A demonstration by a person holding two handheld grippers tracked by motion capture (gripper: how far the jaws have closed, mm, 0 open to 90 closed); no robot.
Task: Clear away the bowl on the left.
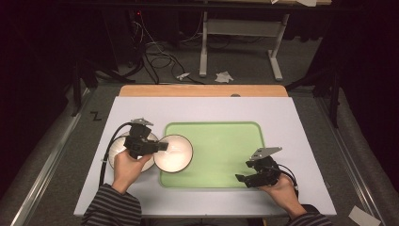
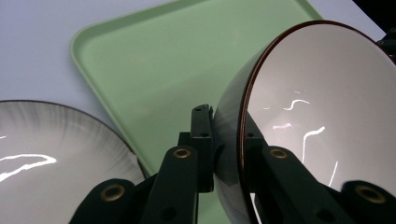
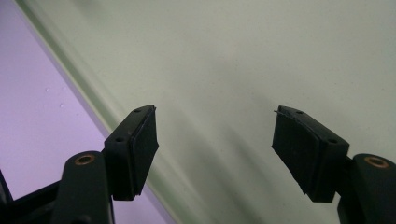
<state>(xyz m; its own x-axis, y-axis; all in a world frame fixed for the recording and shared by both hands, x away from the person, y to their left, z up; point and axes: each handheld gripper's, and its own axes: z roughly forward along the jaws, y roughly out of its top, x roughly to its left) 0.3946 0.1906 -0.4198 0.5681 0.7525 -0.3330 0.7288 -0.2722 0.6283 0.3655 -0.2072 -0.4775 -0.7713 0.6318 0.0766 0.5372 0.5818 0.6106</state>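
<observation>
The left gripper (image 1: 162,146) pinches a bowl (image 1: 174,153) by its rim, lifted at the tray's (image 1: 226,150) nine o'clock edge, probably to set inside. The right gripper (image 3: 212,154) waits wide open at five o'clock.

The white table (image 1: 141,106) bears a green tray (image 1: 226,150) and a white bowl (image 1: 115,150).

Overhead forward-down; two close views; shared tray (image 1: 221,141)
</observation>
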